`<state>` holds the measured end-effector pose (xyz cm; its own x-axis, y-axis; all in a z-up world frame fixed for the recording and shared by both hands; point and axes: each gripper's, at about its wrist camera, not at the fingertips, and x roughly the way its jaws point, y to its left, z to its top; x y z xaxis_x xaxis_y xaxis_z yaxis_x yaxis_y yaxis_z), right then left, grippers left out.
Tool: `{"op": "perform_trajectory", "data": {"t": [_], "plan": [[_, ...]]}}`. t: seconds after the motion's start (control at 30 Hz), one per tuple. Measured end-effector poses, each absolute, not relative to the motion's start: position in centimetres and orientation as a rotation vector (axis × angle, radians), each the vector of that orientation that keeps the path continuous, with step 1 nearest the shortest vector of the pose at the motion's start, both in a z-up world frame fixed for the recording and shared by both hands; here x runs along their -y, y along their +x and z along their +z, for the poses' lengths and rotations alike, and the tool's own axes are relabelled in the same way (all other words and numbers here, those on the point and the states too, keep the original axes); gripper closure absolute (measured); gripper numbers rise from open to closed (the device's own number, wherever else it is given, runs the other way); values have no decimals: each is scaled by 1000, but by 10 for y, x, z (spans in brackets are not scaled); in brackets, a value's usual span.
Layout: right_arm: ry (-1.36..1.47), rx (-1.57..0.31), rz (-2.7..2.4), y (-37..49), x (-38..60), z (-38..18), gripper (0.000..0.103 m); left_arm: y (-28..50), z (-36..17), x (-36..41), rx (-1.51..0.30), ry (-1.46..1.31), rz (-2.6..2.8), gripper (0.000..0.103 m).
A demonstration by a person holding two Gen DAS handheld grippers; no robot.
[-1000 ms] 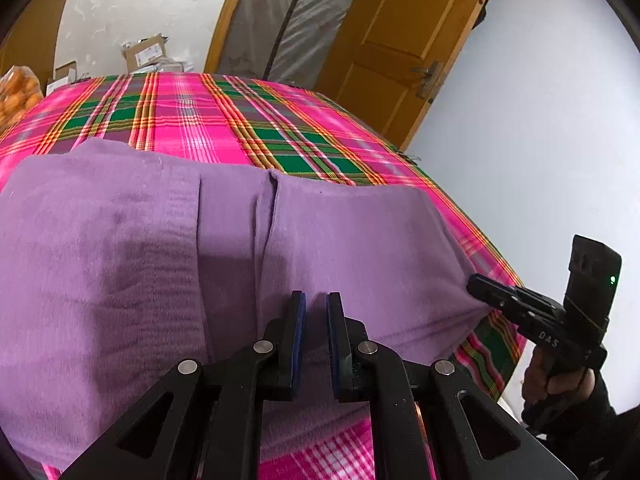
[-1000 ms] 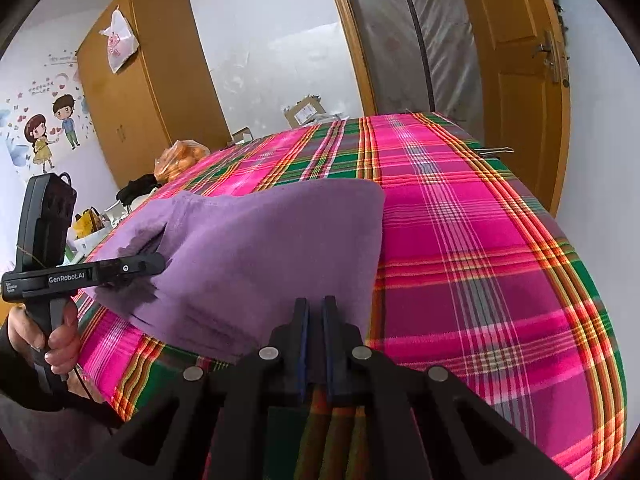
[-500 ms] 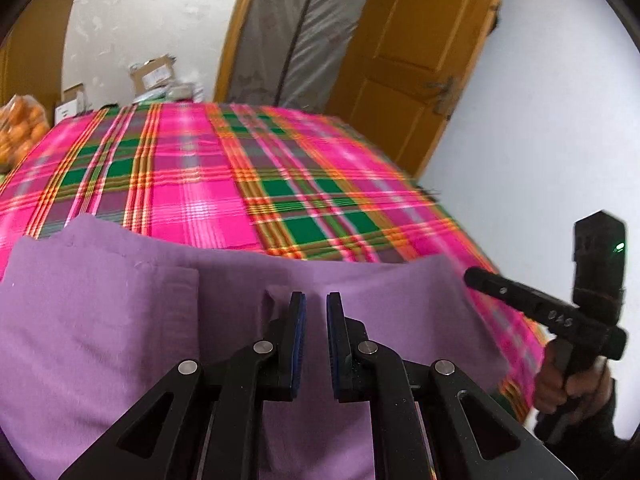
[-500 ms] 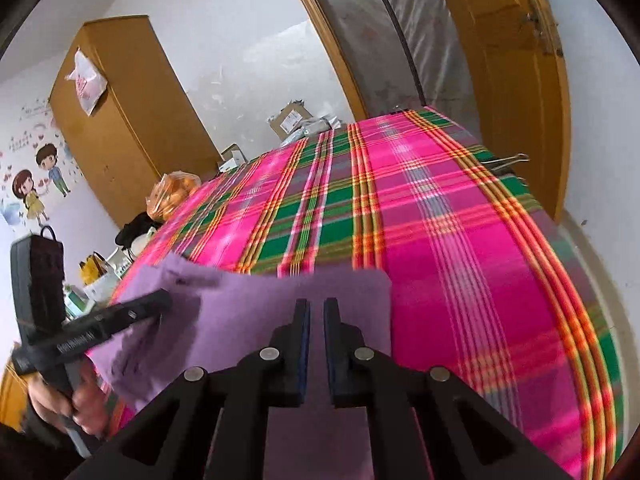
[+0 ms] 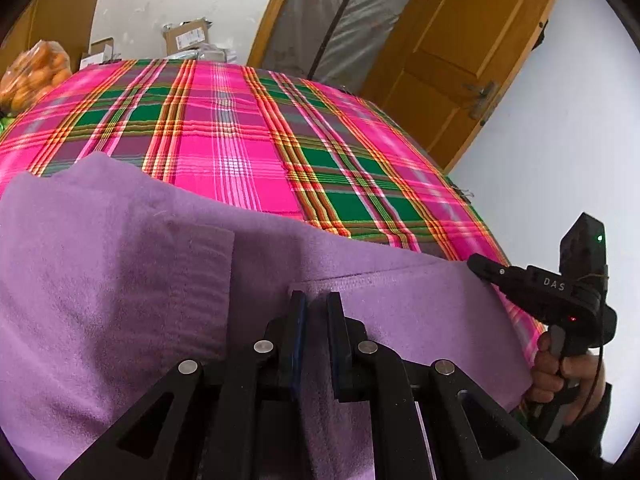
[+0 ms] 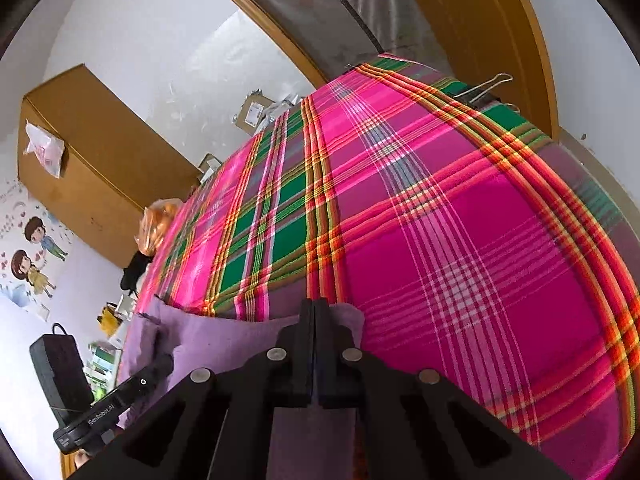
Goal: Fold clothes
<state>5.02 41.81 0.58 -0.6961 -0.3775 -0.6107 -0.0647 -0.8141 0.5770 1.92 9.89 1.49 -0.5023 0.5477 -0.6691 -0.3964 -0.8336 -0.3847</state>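
Layout: While we hold its near hem, the purple garment (image 5: 120, 288) lies across the lower frame on the plaid-covered table (image 5: 248, 136), long axis left to right.
Left tongs (image 5: 316, 300): narrowly parted, pinching the hem at centre.
Right tongs (image 6: 315, 306): fully closed on the garment's right corner.
Coming move: we judge the fold goes toward the far edge, upper frame.

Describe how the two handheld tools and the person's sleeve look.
Both are matte black pistol-grip tools with silver rivets and blue-lined fingers. The right tool reads "DAS", showing green and red lights; the left tool reads "GenRobot.AI". The sleeve is dark.
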Motion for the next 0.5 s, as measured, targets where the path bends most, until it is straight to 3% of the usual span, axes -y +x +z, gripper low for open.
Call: {"op": "perform_trajectory", "data": {"t": [0.5], "plan": [[992,534,-2641,117,-384,32,95,77,20,-77,199,-995,2261,92]]}}
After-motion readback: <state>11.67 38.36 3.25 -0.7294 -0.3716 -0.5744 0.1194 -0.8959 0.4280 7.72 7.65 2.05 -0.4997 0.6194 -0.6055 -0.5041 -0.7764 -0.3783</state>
